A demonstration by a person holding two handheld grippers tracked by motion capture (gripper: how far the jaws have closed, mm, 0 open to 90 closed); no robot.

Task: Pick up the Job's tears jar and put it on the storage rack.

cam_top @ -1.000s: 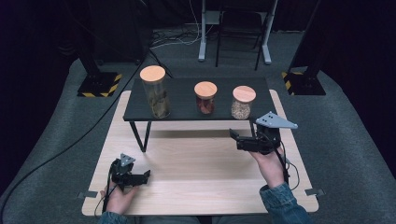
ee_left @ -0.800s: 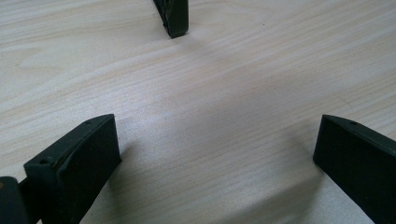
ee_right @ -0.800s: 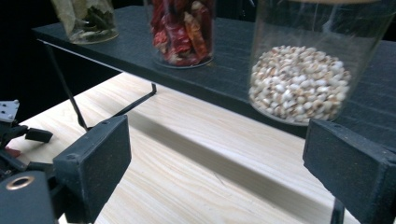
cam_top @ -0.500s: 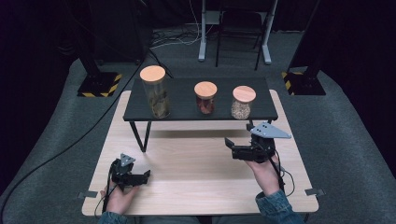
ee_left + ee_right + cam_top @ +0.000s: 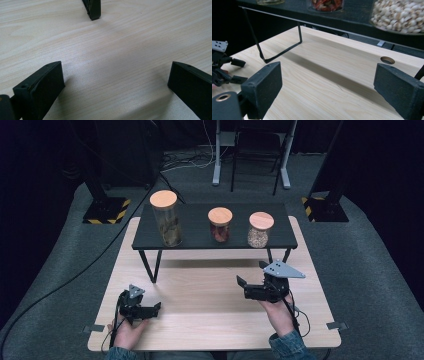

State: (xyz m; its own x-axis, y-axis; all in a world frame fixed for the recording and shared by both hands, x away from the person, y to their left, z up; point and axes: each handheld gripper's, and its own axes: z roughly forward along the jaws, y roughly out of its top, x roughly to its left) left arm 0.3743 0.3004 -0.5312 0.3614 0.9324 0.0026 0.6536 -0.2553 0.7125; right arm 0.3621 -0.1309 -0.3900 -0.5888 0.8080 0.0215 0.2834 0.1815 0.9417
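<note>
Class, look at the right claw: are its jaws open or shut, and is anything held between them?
Open. The right claw has its two black jaws spread wide apart in its own view, with bare wooden table between them, nothing held.

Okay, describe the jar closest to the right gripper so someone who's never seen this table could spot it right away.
On the pale wooden table stands a low black shelf on thin metal legs carrying three clear glass jars with round wooden lids. The one you want is the short jar of pale beige nuts at the shelf's right end. Its neighbour, the short jar of red pieces, is darker, and the tall jar stands far left.
</note>
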